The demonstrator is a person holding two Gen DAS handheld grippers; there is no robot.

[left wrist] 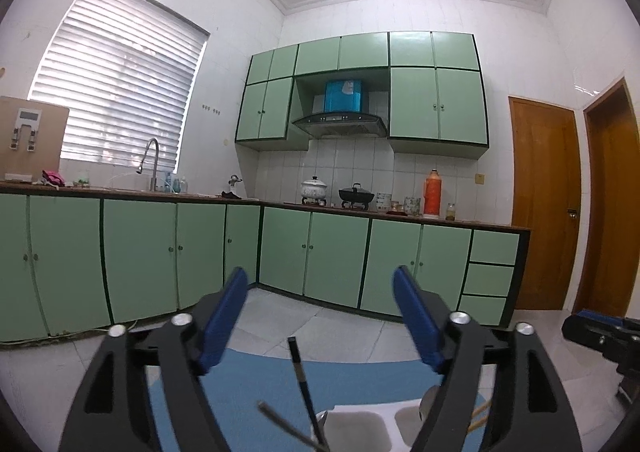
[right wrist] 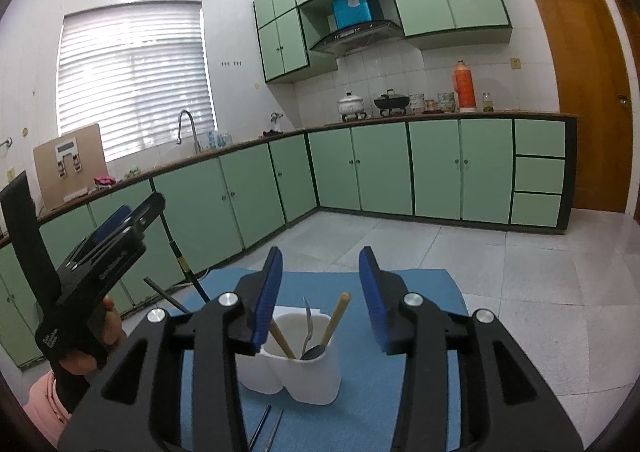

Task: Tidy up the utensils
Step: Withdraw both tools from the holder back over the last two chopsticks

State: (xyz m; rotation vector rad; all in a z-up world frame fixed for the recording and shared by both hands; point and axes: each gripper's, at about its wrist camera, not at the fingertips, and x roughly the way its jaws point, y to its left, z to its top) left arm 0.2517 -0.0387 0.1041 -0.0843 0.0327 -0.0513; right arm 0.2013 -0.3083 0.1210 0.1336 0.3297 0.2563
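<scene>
A white utensil holder (right wrist: 296,368) with rounded compartments stands on a blue mat (right wrist: 420,336). Its nearer compartment holds two wooden chopsticks (right wrist: 338,316) and a metal spoon (right wrist: 311,350). My right gripper (right wrist: 320,256) hangs open just above it, nothing between the blue pads. Two dark chopsticks (right wrist: 192,278) lean out to the left, below my left gripper (right wrist: 132,212). In the left wrist view the left gripper (left wrist: 320,276) is wide open and empty, with a black chopstick (left wrist: 299,370) rising from the holder (left wrist: 360,424) below it.
Two thin dark sticks (right wrist: 264,426) lie on the mat in front of the holder. A hand (right wrist: 114,320) with a pink sleeve holds the left gripper. Green base cabinets (right wrist: 380,168) line the walls beyond a white tiled floor (right wrist: 540,292); a wooden door (right wrist: 580,92) stands at right.
</scene>
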